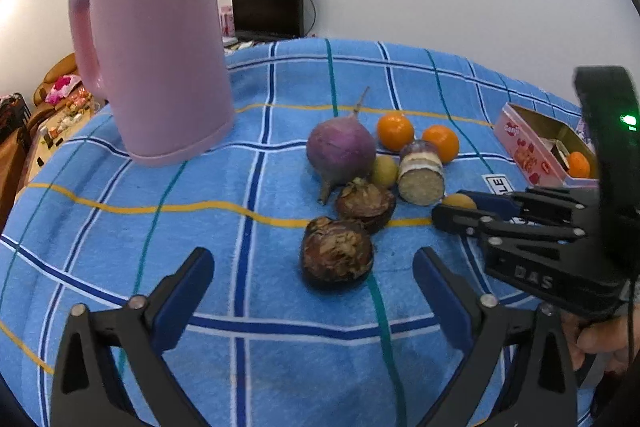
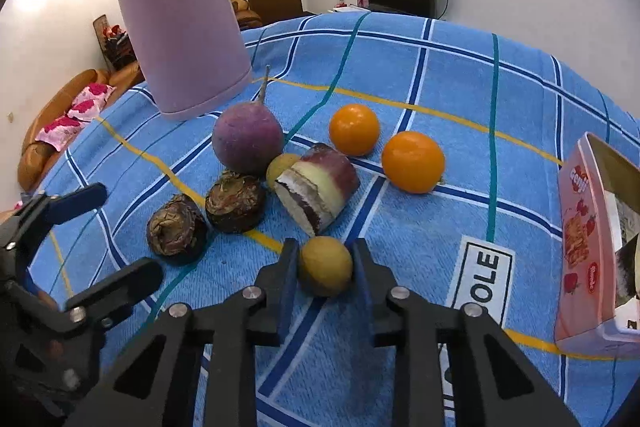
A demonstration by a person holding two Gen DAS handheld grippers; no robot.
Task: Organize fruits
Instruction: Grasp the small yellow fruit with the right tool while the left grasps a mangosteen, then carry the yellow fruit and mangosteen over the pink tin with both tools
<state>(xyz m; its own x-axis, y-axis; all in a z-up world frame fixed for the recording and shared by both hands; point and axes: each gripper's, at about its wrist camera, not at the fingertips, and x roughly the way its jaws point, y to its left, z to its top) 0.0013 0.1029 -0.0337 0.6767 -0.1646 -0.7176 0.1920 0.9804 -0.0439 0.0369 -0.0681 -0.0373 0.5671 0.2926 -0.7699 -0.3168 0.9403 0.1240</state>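
From my seat the biggest thing on the blue checked cloth [image 2: 460,75] covering the desk is the pink kettle [image 1: 156,39], standing upright well apart from the fruit. Next comes the pink biscuit box [image 2: 588,247] at the right edge, open at the top; the left wrist view shows one orange [image 1: 579,164] already inside it, so I take the box as the place the fruit goes. The purple turnip [image 2: 247,140] sits in the middle of the heap, with a cut turnip piece [image 2: 320,187] touching a small yellow-green fruit behind it, two dark water chestnuts [image 2: 208,223] in front, and two loose oranges [image 2: 384,143] beyond.

My right tongs [image 2: 326,263] have their fingers on either side of the small longan-like fruit [image 2: 326,265], pads touching or all but touching its flanks; I judge it pinched, though I cannot tell whether it is off the cloth. My left tongs [image 1: 312,291] are spread wide and empty, hanging just short of the nearer water chestnut.

For this step I would squeeze only enough to stop the round fruit rolling, lift straight up clear of the cut piece, then carry it right and let go low inside the box, keeping the left tongs out of the way
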